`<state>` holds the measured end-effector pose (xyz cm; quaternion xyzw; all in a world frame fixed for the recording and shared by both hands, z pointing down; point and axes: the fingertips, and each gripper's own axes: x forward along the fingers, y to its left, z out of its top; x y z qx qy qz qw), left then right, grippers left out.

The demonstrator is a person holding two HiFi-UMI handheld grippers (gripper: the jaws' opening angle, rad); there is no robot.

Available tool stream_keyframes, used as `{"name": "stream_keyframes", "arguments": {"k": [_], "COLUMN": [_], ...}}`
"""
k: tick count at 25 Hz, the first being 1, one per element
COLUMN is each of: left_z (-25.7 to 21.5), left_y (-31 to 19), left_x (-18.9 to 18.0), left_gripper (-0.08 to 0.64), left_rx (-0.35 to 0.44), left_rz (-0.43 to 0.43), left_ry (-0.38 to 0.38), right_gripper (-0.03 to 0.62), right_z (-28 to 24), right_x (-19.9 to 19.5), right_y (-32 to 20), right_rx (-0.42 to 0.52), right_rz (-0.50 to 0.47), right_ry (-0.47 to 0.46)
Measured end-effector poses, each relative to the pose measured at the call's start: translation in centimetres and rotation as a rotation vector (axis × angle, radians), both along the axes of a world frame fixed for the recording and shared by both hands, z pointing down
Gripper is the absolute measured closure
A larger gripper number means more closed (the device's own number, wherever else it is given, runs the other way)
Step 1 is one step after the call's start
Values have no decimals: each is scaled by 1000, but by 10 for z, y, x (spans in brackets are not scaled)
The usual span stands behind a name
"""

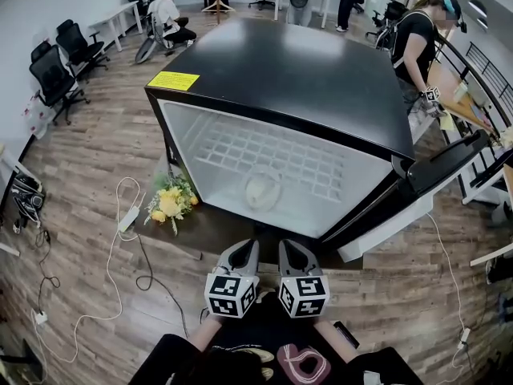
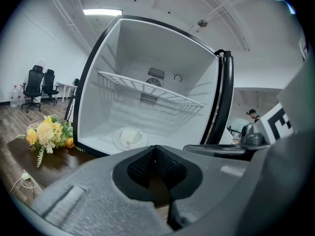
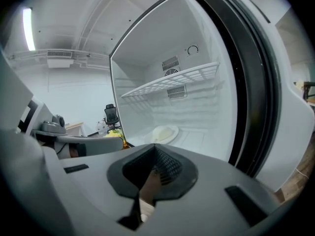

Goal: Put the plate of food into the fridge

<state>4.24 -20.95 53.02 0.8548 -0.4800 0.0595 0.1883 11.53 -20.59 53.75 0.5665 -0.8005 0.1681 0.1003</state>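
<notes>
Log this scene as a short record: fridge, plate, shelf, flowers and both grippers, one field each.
fridge: door open
plate of food: inside, on the fridge floor
wire shelf: above the plate
flowers: outside, left of the fridge
left gripper: shut, empty, outside the fridge
right gripper: shut, empty, beside the left one

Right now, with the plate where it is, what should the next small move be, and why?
Probably swing the right hand-held gripper to the door and push it shut. The plate already sits on the fridge floor, under the shelf; the door stands open, and this and the left hand-held gripper are shut, empty.
</notes>
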Motion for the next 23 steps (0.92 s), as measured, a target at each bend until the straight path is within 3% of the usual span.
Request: {"name": "stream_keyframes", "arguments": {"k": [23], "left_z": [5], "left_y": [6], "left_x": [0], "left_gripper": [552], "left_rx": [-8], "left_rz": [-6], "left_ry": [-13], "right_gripper": [584], "right_z": [9], "right_x": [2], "right_y": [4], "right_rx": [-15], "right_rz": [-8], "right_ry": [29]}}
